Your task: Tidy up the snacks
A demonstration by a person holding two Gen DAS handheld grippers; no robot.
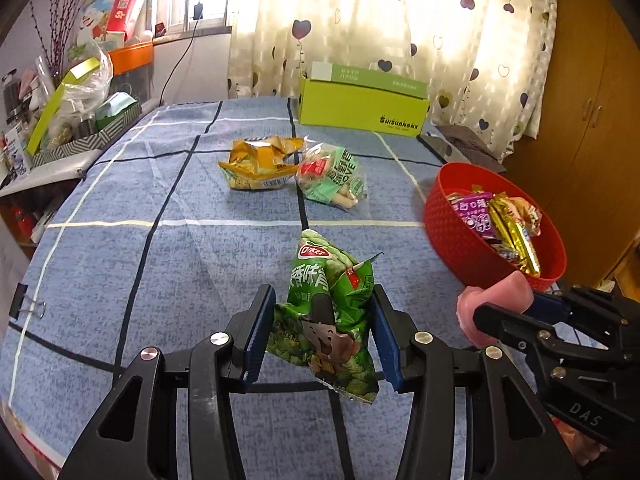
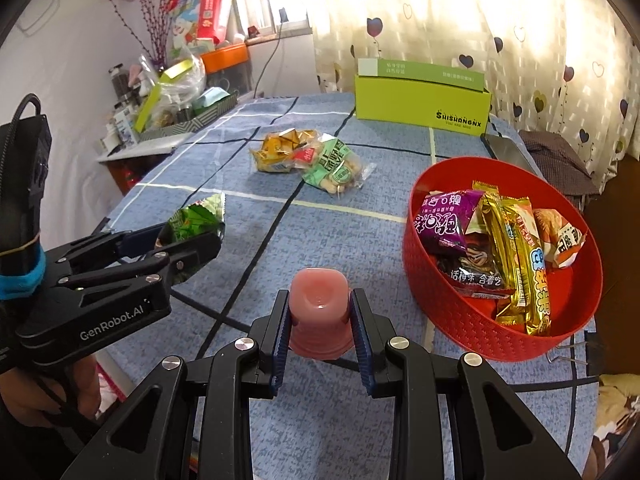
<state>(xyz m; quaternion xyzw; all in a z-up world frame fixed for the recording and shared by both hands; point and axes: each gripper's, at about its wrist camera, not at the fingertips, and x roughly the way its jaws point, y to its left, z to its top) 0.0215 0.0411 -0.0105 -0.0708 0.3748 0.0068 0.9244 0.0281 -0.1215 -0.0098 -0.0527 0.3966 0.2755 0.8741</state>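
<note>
My left gripper (image 1: pixel 322 312) is shut on a green snack bag (image 1: pixel 332 320), held above the blue cloth; the bag also shows in the right wrist view (image 2: pixel 196 218). My right gripper (image 2: pixel 320 308) is shut on a pink jelly cup (image 2: pixel 319 312), just left of the red basket (image 2: pixel 460 320); the cup also shows in the left wrist view (image 1: pixel 496 304). The red basket (image 1: pixel 448 232) holds several wrapped snacks. A yellow bag (image 1: pixel 260 164) and a pale green bag (image 1: pixel 332 176) lie side by side mid-table, also in the right wrist view: yellow bag (image 2: pixel 280 150), pale green bag (image 2: pixel 336 168).
A lime green box (image 1: pixel 360 106) stands at the table's far edge before the curtain. A cluttered shelf with boxes and bags (image 1: pixel 68 120) is to the left. A binder clip (image 1: pixel 24 304) grips the cloth's left edge. A wooden wardrobe (image 1: pixel 592 120) stands right.
</note>
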